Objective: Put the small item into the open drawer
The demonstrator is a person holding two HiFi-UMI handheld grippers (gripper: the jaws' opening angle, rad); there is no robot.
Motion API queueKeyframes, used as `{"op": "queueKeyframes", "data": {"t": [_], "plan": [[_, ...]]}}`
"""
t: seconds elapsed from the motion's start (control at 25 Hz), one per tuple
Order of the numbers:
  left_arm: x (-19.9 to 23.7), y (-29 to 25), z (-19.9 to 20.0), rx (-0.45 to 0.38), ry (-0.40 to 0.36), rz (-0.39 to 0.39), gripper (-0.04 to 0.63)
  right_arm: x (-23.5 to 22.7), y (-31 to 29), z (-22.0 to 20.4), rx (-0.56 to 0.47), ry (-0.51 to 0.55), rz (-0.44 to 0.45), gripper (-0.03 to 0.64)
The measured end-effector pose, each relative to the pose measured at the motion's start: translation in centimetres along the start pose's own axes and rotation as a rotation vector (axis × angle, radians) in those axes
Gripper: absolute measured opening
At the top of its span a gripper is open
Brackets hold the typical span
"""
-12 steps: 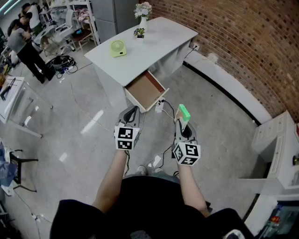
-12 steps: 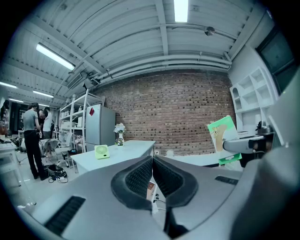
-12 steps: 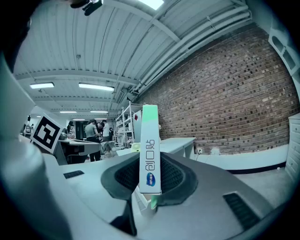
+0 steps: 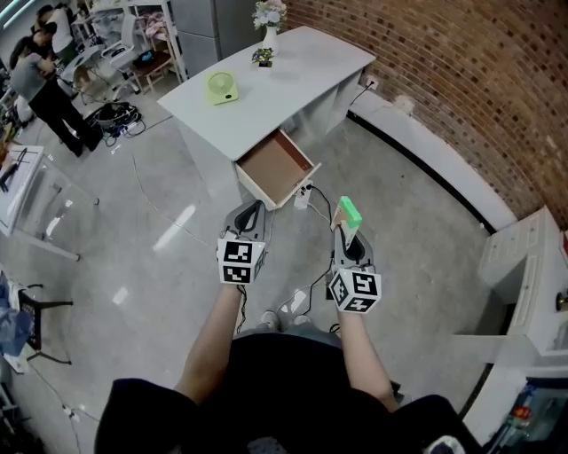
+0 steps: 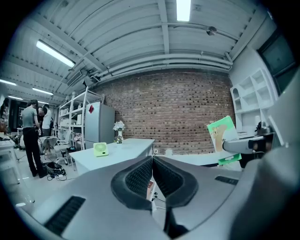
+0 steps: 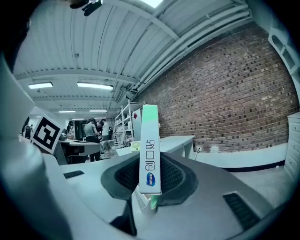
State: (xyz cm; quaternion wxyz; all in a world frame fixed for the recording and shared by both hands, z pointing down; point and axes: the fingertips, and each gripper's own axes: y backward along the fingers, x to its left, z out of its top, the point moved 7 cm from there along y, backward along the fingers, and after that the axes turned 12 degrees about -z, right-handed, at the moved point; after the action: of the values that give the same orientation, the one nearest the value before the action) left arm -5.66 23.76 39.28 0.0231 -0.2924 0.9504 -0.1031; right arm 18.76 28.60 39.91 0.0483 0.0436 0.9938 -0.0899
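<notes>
A small green and white box [image 4: 350, 214] stands upright between the pads of my right gripper [image 4: 348, 232], which is shut on it; the right gripper view shows the box [image 6: 150, 154] edge-on in the jaws. My left gripper [image 4: 249, 216] is shut with nothing in it, pads together [image 5: 152, 176]. Both hang over the floor, short of a white desk [image 4: 293, 80] whose wooden drawer [image 4: 276, 169] is pulled open toward me. From the left gripper view the box [image 5: 222, 133] shows at the right.
On the desk stand a green fan [image 4: 223, 89], a flower vase [image 4: 270, 22] and a small plant [image 4: 263, 58]. A brick wall [image 4: 461, 71] runs along the right, with a white cabinet [image 4: 528, 275] near it. People [image 4: 40, 80] stand at the far left. Cables [image 4: 315, 208] lie below the drawer.
The view has shifted slightly; the desk and drawer sit a little higher in the frame. Both grippers keep their places and the box stays held.
</notes>
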Motion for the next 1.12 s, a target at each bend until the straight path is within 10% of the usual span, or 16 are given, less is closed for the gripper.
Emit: {"op": "queueKeyframes", "data": {"t": [1.12], "plan": [[3.4,-0.1,-1.7,0.003,0.020,-0.089,0.025,3.2,-0.4,0.2,-0.060,-0.068,-0.084,0.083]]}}
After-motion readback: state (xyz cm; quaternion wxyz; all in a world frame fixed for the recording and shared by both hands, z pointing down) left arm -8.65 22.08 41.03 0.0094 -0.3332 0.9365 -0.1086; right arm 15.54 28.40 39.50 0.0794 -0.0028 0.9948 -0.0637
